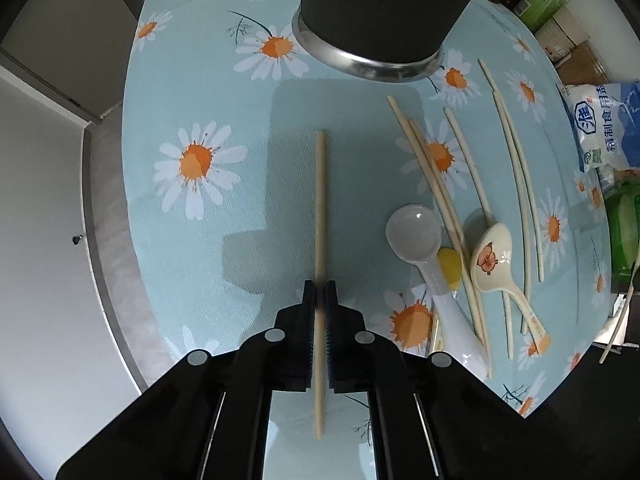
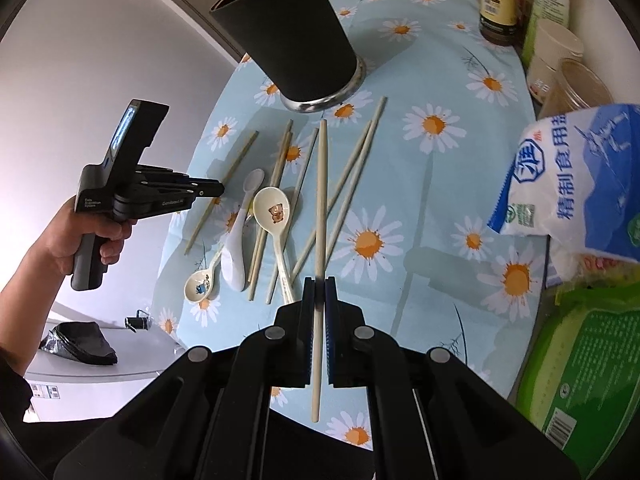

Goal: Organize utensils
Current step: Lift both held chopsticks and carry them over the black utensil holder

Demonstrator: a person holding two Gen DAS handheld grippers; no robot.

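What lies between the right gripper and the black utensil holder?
In the right wrist view, between the right gripper and the black utensil holder lie loose chopsticks on the tablecloth.

Surface: pale blue cloth printed with daisies.
Salt bag: white and blue, at the right edge.
Bottles: clustered at the far corner.
Green package: nearest right.

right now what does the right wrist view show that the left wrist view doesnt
Only the right wrist view shows the left hand, a small spoon with a blue picture, and a jar.

Only the left wrist view shows something yellow beside the white spoon.

Both show the black holder, loose chopsticks, the salt bag, and each claw, left claw and right claw, shut on a chopstick.
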